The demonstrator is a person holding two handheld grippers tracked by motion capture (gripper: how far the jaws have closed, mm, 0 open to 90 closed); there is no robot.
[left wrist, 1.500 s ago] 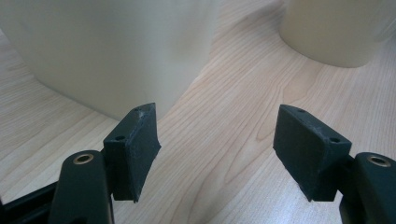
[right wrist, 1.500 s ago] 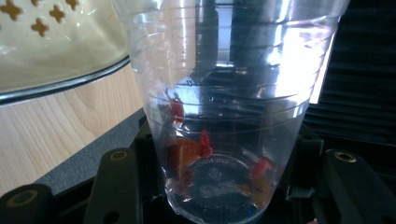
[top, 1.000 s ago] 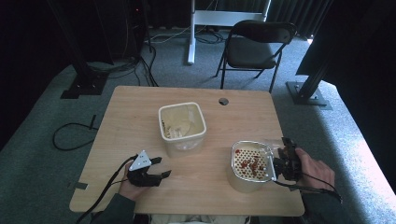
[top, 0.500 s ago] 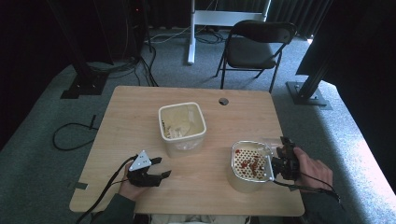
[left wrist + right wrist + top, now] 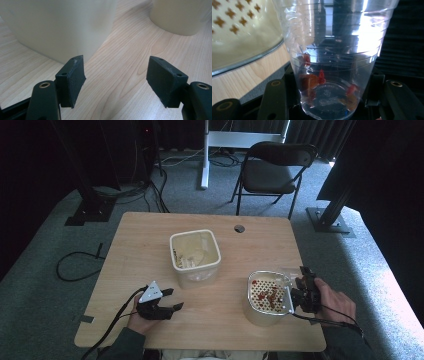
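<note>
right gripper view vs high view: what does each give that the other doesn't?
Right gripper view: a few red pieces left at the bottom of the clear cup, with both jaws pressed on its sides.
High view: the white tub, the left gripper with nothing between its jaws, the chair.
Both: the strainer bowl beside the cup, on the table.

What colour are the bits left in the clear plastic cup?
Red and orange bits, clearest in the right gripper view.
</note>
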